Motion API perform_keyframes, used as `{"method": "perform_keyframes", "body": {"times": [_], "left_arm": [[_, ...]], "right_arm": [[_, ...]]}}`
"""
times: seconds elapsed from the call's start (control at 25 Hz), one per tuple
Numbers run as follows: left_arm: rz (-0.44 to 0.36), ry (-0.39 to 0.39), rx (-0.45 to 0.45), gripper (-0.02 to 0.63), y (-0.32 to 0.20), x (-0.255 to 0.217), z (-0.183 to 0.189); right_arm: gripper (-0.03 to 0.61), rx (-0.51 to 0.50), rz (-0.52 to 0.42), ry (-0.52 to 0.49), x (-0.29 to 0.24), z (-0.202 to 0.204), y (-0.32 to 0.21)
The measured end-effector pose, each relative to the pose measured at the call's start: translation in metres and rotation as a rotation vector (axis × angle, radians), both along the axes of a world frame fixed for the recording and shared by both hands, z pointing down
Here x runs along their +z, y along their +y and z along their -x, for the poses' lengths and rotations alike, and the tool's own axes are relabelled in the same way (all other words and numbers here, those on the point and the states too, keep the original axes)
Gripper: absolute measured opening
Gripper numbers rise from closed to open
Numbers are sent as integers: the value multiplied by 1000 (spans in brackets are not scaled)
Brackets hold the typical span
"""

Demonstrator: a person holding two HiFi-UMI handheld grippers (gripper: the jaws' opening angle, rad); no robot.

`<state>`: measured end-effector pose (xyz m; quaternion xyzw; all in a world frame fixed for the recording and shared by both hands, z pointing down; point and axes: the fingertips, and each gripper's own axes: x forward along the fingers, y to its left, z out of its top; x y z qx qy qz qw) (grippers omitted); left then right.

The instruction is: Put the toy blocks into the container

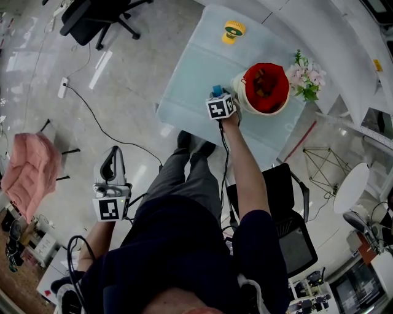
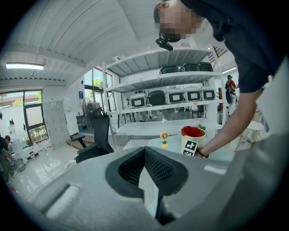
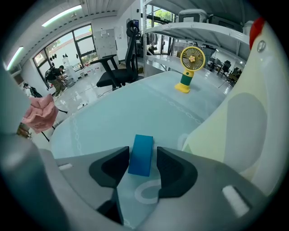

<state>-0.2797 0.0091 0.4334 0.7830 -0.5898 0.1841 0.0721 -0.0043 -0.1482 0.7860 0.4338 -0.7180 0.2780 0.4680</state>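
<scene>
Fingers (image 3: pixel 177 170) of right gripper (image 3: pixel 142 158) half apart, blue block (image 3: pixel 141 145) between them.

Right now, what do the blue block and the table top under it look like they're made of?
Blue block: likely plastic or painted wood; even matte colour, crisp edges.
Table top: probably frosted glass or acrylic; pale, smooth, faintly reflective.

Table (image 1: pixel 196 80): pale glass top. Floor (image 1: pixel 129 73) round table: glossy, pale; cable (image 1: pixel 98 119) trailing across. Black chair (image 1: pixel 92 18) beyond table's far end. Second chair (image 1: pixel 291 227) at near side. White shelving (image 2: pixel 158 79) behind table. Windows (image 3: pixel 83 38) far beyond table, daylight.
</scene>
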Motion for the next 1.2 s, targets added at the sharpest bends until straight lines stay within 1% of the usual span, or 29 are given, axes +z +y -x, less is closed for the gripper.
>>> {"method": "perform_keyframes", "body": {"times": [0.08,0.2,0.52,0.88,1.2], "left_arm": [[1,0,0,5,-1,0,0],[1,0,0,5,-2,1,0],[4,4,-2,5,-2,0,1],[-4,4,7,5,-4,-1,-2],[-21,13,25,5,-4,-7,-10]], "right_arm": [[185,8,16,-16,2,0,1],[141,13,25,-34,-1,5,1],[133,16,36,-44,-3,6,2],[132,27,-2,-44,-15,1,4],[132,15,-102,-81,-67,6,3]]}}
